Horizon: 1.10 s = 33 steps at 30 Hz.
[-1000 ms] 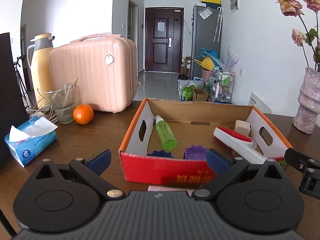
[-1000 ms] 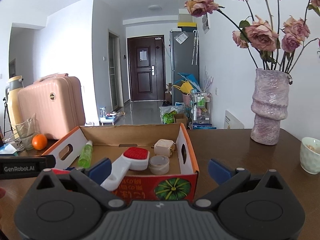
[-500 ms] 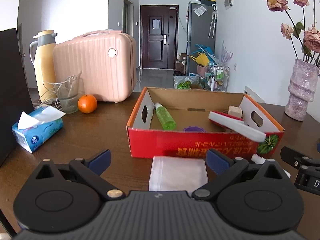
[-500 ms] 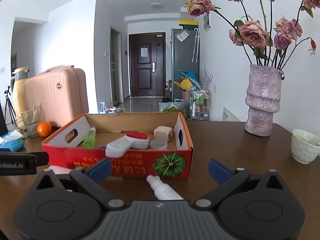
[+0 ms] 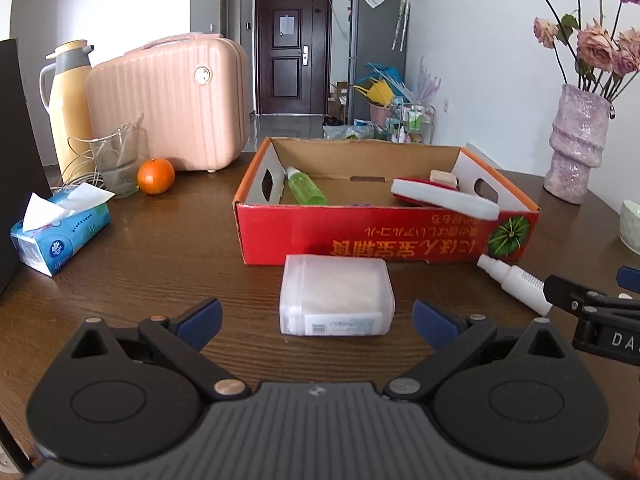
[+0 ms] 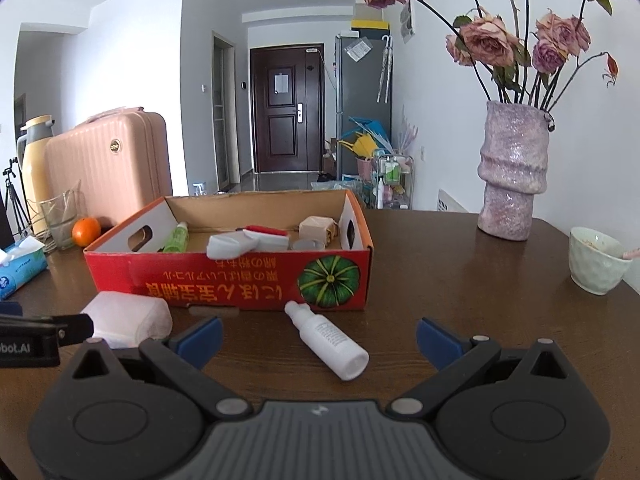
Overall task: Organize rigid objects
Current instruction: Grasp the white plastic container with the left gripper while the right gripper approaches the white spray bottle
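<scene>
A: How do the two grippers stand?

B: The left gripper (image 5: 317,317) has its blue fingers spread wide with nothing between them. It sits low over the wooden table (image 5: 168,248), and a frosted plastic box (image 5: 336,295) lies on the wood just ahead of its fingertips. The right gripper (image 6: 319,334) is spread wide too, holding nothing. A white spray bottle (image 6: 326,339) lies on its side in front of the gap between its fingers, nozzle toward the carton.

A: And the carton?

B: The red cardboard box (image 5: 384,236) with a pumpkin picture sits mid-table, just behind the plastic box and the bottle. Inside it a green bottle (image 5: 305,187) leans at the left end, a white brush with a red head (image 6: 250,241) lies over the front wall, and a small beige cube (image 6: 316,227) and a roll of tape (image 6: 307,245) sit at the right end.

A: What else is on the table?

B: A tissue pack (image 5: 60,236), an orange (image 5: 156,175), a glass cup (image 5: 118,166), a yellow flask (image 5: 70,98) and a pink suitcase (image 5: 168,102) on the left. On the right, a purple vase (image 6: 514,170) of dried roses and a pale bowl (image 6: 596,259).
</scene>
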Motion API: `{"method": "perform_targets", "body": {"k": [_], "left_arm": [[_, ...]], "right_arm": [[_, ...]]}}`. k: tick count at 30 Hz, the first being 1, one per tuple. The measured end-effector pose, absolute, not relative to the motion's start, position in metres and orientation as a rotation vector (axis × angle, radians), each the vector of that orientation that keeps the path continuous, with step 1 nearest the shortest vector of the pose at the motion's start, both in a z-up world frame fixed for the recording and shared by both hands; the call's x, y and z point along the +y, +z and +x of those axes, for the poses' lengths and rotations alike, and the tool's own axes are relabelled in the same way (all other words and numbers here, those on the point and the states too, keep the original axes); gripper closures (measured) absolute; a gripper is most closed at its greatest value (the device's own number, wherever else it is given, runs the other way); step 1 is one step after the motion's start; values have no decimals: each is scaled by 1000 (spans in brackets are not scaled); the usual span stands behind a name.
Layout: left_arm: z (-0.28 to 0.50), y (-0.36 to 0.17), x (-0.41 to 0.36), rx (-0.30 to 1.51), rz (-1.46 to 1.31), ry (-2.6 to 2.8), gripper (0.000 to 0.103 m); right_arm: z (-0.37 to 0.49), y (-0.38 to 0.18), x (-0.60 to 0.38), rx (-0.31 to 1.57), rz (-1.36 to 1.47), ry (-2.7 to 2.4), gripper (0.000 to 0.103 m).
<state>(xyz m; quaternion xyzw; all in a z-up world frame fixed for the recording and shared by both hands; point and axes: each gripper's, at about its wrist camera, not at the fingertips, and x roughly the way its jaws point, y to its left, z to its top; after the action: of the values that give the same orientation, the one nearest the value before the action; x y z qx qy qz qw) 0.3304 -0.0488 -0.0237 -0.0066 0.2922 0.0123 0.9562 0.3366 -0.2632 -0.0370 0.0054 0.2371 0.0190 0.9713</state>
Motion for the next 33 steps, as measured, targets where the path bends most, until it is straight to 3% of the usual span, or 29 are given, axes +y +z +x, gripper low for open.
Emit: {"method": "perform_targets", "body": {"k": [33], "left_arm": [[425,-66,-67,734,22,106,0]], "right_arm": [[347,-44,-271,525,46,-2,0]]}}
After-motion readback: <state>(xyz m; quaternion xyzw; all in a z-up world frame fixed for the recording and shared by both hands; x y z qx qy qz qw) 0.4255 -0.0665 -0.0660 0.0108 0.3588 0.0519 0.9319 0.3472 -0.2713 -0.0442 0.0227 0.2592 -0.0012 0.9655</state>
